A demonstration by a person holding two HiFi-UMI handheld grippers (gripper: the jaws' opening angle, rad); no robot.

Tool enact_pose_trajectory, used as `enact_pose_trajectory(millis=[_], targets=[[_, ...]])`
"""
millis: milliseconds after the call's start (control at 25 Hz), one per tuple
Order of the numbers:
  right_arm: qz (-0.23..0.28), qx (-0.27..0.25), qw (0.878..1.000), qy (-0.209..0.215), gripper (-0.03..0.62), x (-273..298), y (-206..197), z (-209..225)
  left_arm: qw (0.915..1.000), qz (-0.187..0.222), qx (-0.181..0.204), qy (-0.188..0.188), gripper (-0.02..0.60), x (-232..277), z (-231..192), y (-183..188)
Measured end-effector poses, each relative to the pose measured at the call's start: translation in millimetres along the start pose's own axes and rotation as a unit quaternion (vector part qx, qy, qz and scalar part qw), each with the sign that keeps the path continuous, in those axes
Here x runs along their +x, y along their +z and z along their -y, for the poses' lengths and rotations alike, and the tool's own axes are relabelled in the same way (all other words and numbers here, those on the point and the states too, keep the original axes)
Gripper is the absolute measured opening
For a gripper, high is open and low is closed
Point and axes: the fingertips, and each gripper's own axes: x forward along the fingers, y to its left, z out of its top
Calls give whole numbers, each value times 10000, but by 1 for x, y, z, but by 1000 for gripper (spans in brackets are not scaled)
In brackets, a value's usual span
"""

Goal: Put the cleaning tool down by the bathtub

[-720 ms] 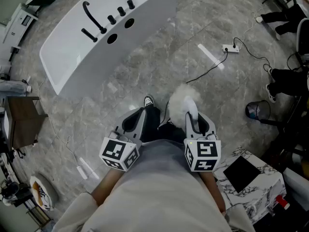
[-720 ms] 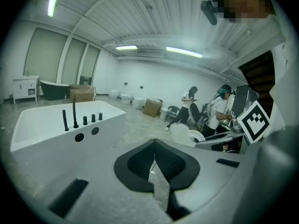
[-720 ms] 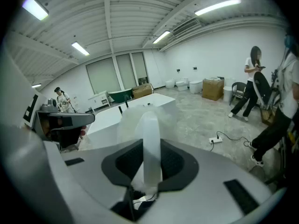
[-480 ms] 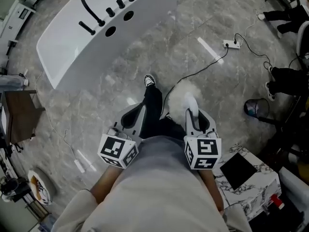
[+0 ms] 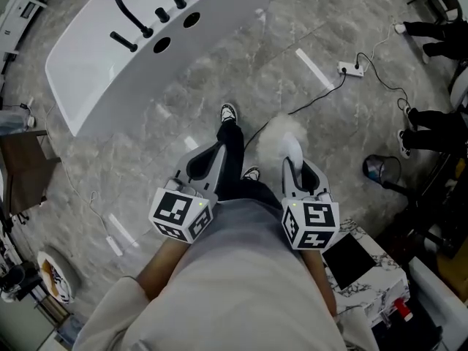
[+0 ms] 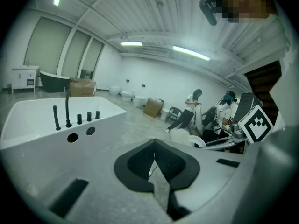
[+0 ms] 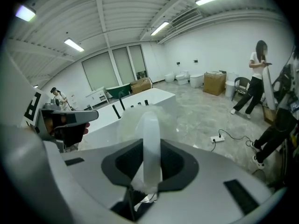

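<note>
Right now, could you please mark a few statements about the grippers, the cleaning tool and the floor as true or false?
1. The right gripper grips the cleaning tool by its handle. True.
2. The left gripper holds a cloth. False: its jaws are shut on nothing.
3. A power strip lies on the floor. True.
4. The cleaning tool lies on the floor. False: the right gripper holds it up, apart from the bathtub.
</note>
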Motion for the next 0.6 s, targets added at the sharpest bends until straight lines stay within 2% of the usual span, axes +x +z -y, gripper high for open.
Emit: enact_pose_trajectory(millis=[240, 600], targets=[[-47, 89, 9999, -10, 86, 52, 54, 11, 10000, -43, -38, -33, 5, 48, -41, 44], [58, 149, 9997, -157, 86, 131, 157, 18, 9997, 43, 87, -206, 5, 121, -115, 133]])
